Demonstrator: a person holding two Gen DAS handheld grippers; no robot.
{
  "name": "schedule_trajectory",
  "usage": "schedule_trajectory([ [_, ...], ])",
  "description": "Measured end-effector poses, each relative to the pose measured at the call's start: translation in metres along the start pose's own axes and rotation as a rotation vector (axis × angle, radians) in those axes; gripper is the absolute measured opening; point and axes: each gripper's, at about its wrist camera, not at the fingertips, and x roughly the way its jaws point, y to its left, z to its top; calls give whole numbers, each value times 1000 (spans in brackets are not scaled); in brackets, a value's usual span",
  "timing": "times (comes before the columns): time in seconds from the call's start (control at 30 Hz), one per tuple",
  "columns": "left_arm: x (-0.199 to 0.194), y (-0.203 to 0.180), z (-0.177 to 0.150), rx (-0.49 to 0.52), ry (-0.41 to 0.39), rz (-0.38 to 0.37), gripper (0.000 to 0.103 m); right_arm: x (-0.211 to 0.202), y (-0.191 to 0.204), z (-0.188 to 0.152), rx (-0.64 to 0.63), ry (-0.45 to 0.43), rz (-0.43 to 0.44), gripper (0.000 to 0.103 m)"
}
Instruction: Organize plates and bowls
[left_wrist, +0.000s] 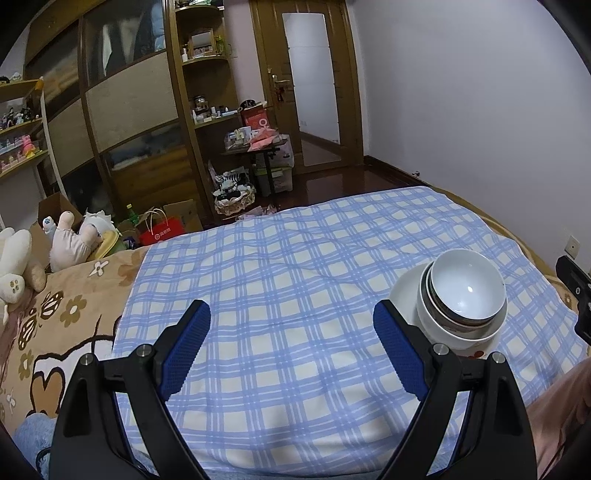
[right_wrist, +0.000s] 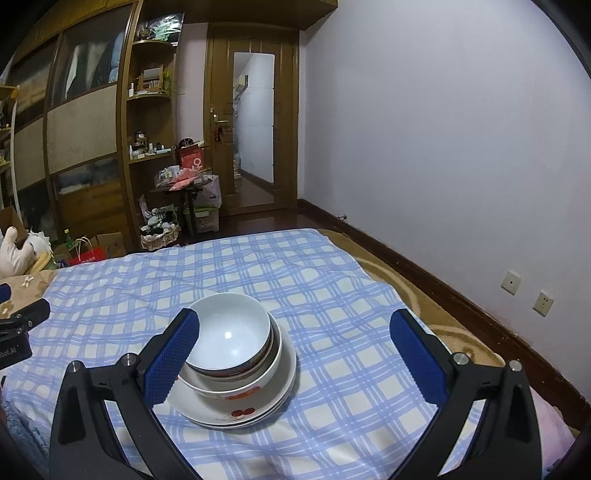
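Note:
A stack of white bowls (right_wrist: 229, 332) sits nested on stacked white plates (right_wrist: 258, 410) with red fruit prints, on a blue checked cloth (right_wrist: 332, 295) over the bed. The same stack of bowls (left_wrist: 465, 291) shows at the right of the left wrist view. My right gripper (right_wrist: 295, 332) is open and empty, its left finger just in front of the stack. My left gripper (left_wrist: 291, 325) is open and empty over bare cloth (left_wrist: 277, 277), left of the stack. Part of the right gripper's body shows at the right edge of the left wrist view.
Plush toys (left_wrist: 70, 236) lie on a tan flowered blanket (left_wrist: 55, 314) at the left. Beyond the bed are a wooden wardrobe (left_wrist: 122, 110), a cluttered small table (left_wrist: 255, 144), a basket (left_wrist: 234, 197) on the floor and a door (left_wrist: 310, 85). A wall runs along the right.

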Motion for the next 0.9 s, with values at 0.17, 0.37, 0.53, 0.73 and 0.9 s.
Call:
schedule_trajectory([
  [0.17, -1, 2, 0, -4, -6, 18, 89, 1, -1, 0, -2, 3, -9, 103],
  [0.37, -3, 4, 0, -11, -8, 31, 89, 1, -1, 1, -2, 7, -11, 103],
  [0.53, -4, 7, 0, -26, 1, 31, 89, 1, -1, 1, -1, 6, -12, 103],
  [0.73, -6, 8, 1, -36, 2, 44, 89, -2, -2, 1, 2, -6, -16, 103],
  [0.9, -7, 7, 3, -25, -9, 78, 89, -3, -2, 2, 4, -13, -11, 103],
])
